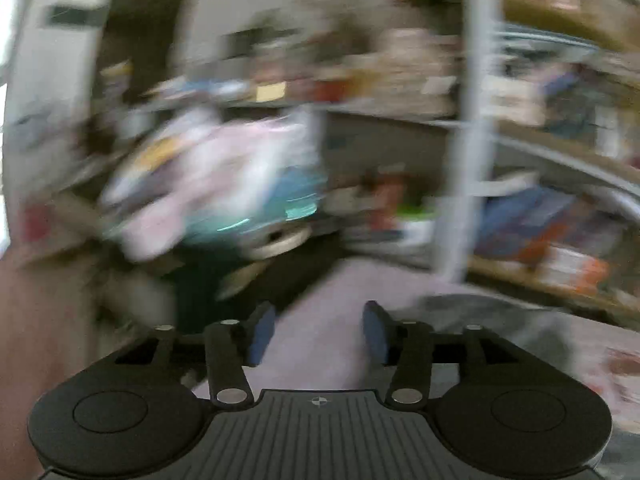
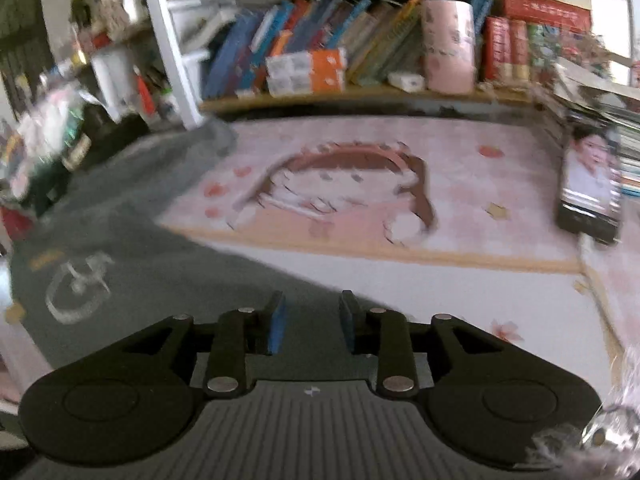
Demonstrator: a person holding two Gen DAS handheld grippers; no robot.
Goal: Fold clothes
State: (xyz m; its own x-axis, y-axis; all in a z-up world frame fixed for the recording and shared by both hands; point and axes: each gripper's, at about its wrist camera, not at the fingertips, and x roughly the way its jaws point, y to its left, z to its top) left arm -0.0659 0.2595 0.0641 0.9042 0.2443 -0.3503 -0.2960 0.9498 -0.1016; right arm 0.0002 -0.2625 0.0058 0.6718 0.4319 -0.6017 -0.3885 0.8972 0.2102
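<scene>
A dark grey garment (image 2: 132,248) with a white printed logo lies spread on the left part of a pink patterned mat (image 2: 360,184). My right gripper (image 2: 311,322) is open and empty, hovering over the garment's near right edge. My left gripper (image 1: 318,330) is open and empty, raised above the mat; the left wrist view is heavily blurred. A grey patch of the garment (image 1: 500,316) shows to its right.
A bookshelf (image 2: 360,96) with books and a pink box runs along the back. A white post (image 2: 168,44) stands at the back left. A phone (image 2: 592,184) leans at the right beside stacked books. A pile of clutter (image 1: 208,176) sits at the left.
</scene>
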